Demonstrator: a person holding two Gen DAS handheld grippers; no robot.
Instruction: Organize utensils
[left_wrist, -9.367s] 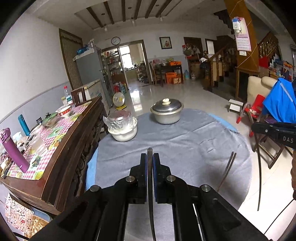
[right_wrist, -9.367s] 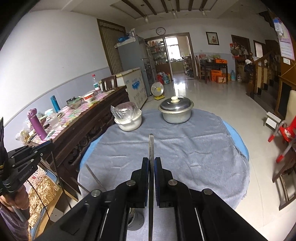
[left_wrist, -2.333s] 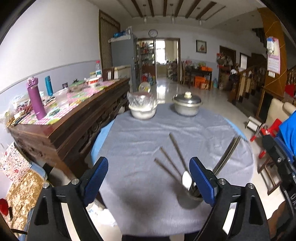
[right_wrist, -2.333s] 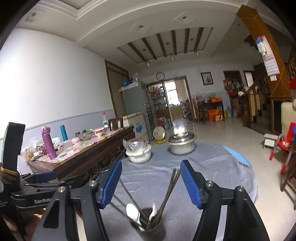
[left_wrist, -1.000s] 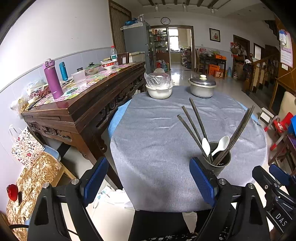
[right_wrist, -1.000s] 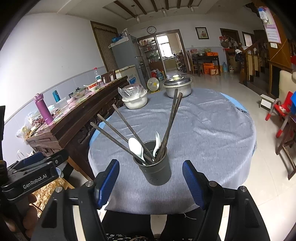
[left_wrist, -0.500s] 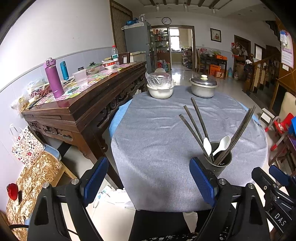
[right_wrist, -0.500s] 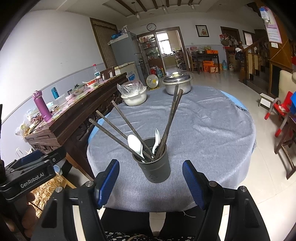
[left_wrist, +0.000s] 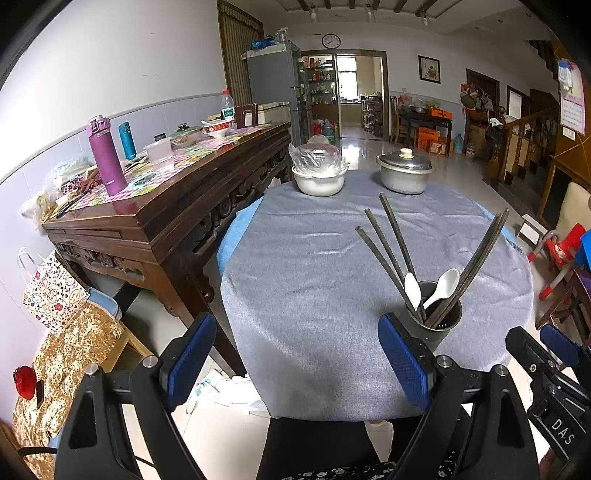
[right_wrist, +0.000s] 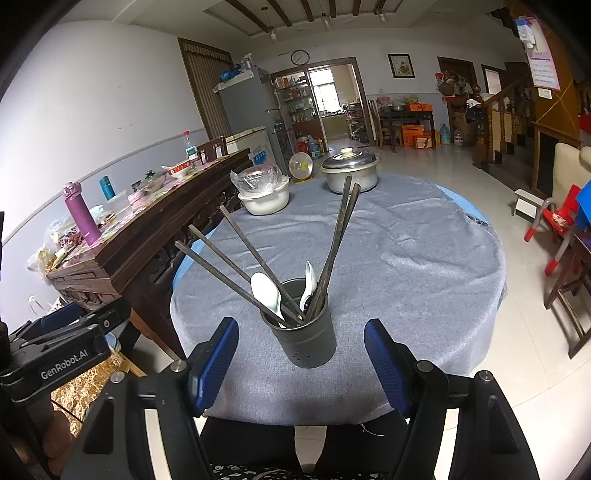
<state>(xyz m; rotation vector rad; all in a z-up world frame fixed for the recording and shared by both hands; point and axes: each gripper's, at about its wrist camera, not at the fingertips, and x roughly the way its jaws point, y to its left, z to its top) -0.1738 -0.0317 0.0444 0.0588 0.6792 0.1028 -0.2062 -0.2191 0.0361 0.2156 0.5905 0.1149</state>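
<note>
Both grippers, left gripper and right gripper, have fingers spread, empty. Ahead, the cup looks top-heavy with chopsticks; grip its stiff wall low.

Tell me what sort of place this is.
Most likely the dining and living room of a home: a round table with a cloth bears a lidded pot and a utensil holder, with a fridge and a staircase behind.
</note>
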